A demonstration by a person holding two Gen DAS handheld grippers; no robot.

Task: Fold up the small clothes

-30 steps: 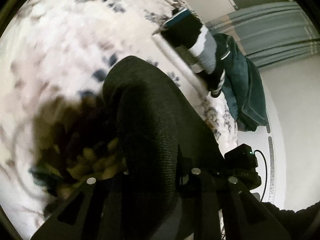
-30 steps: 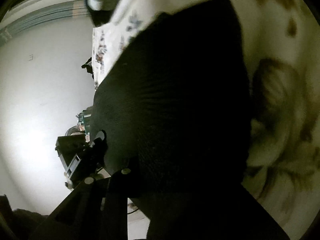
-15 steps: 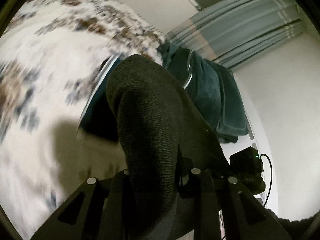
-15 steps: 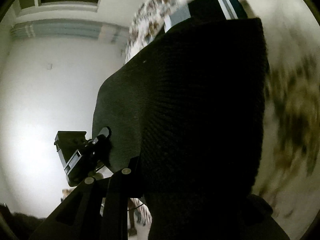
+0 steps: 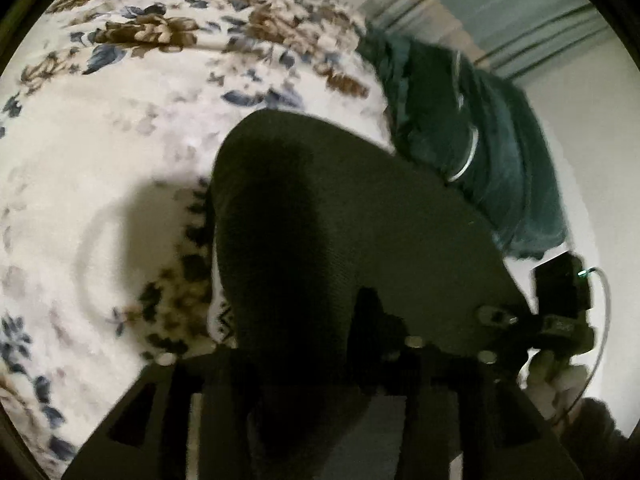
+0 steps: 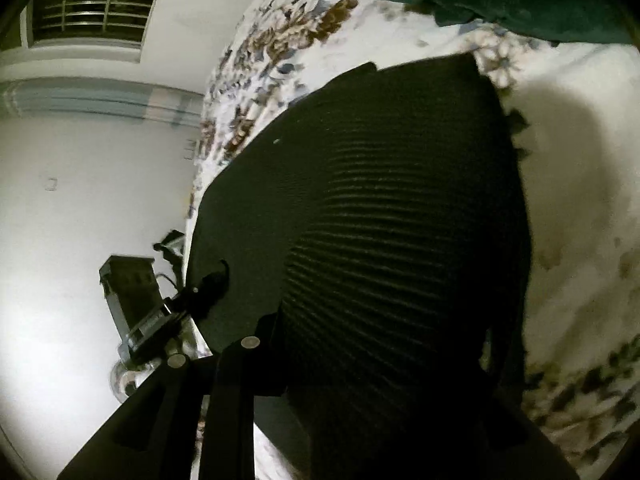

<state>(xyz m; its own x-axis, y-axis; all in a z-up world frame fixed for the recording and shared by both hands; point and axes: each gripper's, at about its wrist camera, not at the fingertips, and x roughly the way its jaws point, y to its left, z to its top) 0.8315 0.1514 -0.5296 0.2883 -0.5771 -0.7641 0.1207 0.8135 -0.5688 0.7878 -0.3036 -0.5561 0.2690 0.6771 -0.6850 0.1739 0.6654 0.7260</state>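
Both our tongs, left tongs (image 5: 304,344) and right tongs (image 6: 360,344), pinch black ribbed garment (image 6: 380,208) over floral bedsheet (image 5: 120,128); teal clothes pile (image 5: 492,152) at 2 o'clock.

White bedspread (image 5: 120,152) with a brown and blue flower print covers most of what you see, a bit blurry in spots. A heap of dark teal fabric (image 5: 500,152) sits at its far right edge. Behind that, grey-blue striped curtains (image 5: 532,12) hang on the far wall. In the right wrist view there's a barred window (image 6: 96,0) high on the far left, above a plain white wall (image 6: 80,200).
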